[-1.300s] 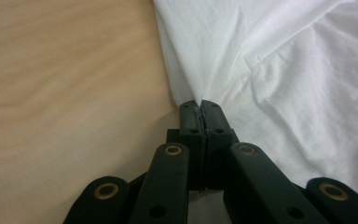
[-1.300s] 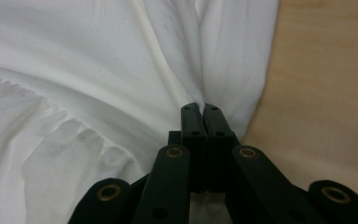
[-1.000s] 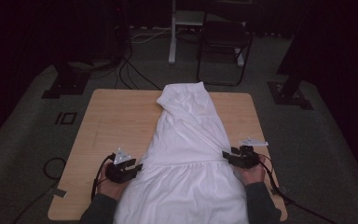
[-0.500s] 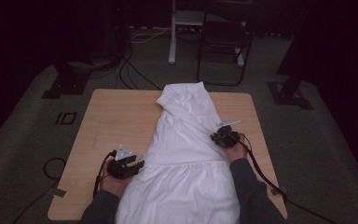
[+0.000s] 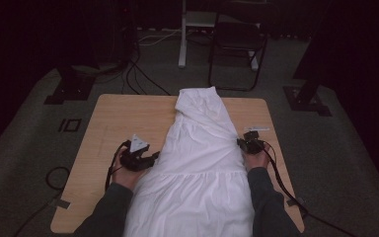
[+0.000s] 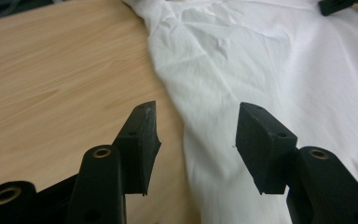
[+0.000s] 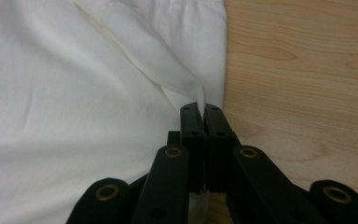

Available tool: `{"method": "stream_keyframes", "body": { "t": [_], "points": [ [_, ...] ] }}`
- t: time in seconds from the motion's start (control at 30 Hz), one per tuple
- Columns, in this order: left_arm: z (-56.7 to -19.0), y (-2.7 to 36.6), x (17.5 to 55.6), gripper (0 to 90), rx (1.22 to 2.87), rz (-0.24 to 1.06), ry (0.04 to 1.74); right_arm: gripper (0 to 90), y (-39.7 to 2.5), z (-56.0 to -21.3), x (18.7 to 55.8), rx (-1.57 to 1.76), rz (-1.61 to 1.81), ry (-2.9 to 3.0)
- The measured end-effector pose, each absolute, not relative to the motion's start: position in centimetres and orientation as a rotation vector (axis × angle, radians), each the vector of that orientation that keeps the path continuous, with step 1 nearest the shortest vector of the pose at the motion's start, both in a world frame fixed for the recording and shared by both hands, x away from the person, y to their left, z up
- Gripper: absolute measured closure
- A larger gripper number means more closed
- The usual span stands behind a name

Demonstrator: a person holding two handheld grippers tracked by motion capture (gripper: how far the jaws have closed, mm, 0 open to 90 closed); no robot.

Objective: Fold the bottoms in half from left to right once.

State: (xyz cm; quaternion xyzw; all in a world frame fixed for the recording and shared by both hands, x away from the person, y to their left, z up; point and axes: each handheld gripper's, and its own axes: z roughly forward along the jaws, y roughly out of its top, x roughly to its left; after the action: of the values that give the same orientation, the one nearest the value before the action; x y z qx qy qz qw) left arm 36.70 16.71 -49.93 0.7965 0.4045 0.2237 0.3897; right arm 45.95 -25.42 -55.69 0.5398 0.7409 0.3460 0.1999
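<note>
A white garment (image 5: 202,163) lies lengthwise down the middle of the wooden table (image 5: 123,118), folded narrow at the far end and spreading wide over the near edge. My left gripper (image 5: 150,159) rests at the garment's left edge, jaws open. In the left gripper view the white garment (image 6: 279,70) edge runs between the open left gripper (image 6: 196,135) jaws over the table (image 6: 51,79). My right gripper (image 5: 240,143) sits at the garment's right edge. In the right gripper view the right gripper (image 7: 204,112) is shut on a pinched fold of the white garment (image 7: 74,93).
A dark chair (image 5: 237,42) and a white post (image 5: 182,34) stand beyond the table's far edge. Cables (image 5: 138,74) run across the carpet. Bare wood (image 5: 118,128) shows left of the garment, and a narrower strip of bare wood (image 5: 271,123) on the right.
My right gripper swung in over the garment half a second ago and has come back out to the right edge, pinching cloth. The left gripper has stayed put.
</note>
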Motion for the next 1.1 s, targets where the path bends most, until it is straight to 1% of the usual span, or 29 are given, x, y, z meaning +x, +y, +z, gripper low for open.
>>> {"method": "stream_keyframes", "body": {
  "t": [0.13,0.27,0.3,0.33,0.37,0.4,0.43,0.47,0.6,0.77,0.87,1.0,1.03,1.07,1.1],
  "points": [
    [-51.4,14.2,40.3,46.6,2.100,0.502,1.061,88.0,-25.4,-55.6,46.0,1.504,0.960,2.079],
    [-53.6,12.5,42.5,46.1,2.175,0.477,1.088,87.9,-25.5,-55.7,46.0,1.515,0.975,2.069],
    [-54.2,12.3,42.7,48.8,2.191,0.467,1.090,87.9,-25.5,-55.8,45.9,1.509,0.975,2.068],
    [-54.6,12.3,42.9,59.0,2.207,0.446,1.080,87.8,-25.5,-55.8,45.9,1.503,0.978,2.068],
    [-54.8,12.5,42.8,68.6,2.177,0.412,1.071,87.8,-25.6,-55.8,45.8,1.503,0.983,2.068],
    [-54.9,12.6,42.7,76.7,2.164,0.410,1.078,87.8,-25.6,-55.9,45.7,1.501,0.990,2.069],
    [-54.9,12.7,42.5,82.5,2.171,0.427,1.071,87.8,-25.6,-55.9,45.6,1.494,0.994,2.070],
    [-54.9,12.7,42.2,84.8,2.172,0.451,1.066,87.8,-25.7,-55.9,45.4,1.486,0.996,2.070],
    [-55.3,13.8,40.4,86.2,2.114,0.441,1.089,87.8,-25.6,-56.1,44.0,1.461,1.009,2.082],
    [-55.8,15.2,37.1,86.0,2.069,0.432,1.097,87.8,-25.6,-56.3,40.9,1.423,1.045,2.129],
    [-55.9,15.6,35.1,85.9,2.068,0.432,1.104,87.6,-25.5,-56.3,39.0,1.401,1.054,2.170],
    [-56.0,15.6,32.6,85.8,2.094,0.461,1.066,87.4,-25.5,-56.3,36.5,1.382,1.065,2.203],
    [-56.0,15.5,32.2,85.6,2.102,0.472,1.058,86.8,-25.5,-56.3,35.9,1.373,1.057,2.214],
    [-56.0,15.4,32.1,85.6,2.109,0.483,1.052,84.4,-25.4,-56.2,35.5,1.367,1.049,2.233],
    [-55.9,15.4,32.1,85.4,2.112,0.489,1.051,77.4,-25.4,-56.0,35.3,1.364,1.037,2.259]
  ]
}}
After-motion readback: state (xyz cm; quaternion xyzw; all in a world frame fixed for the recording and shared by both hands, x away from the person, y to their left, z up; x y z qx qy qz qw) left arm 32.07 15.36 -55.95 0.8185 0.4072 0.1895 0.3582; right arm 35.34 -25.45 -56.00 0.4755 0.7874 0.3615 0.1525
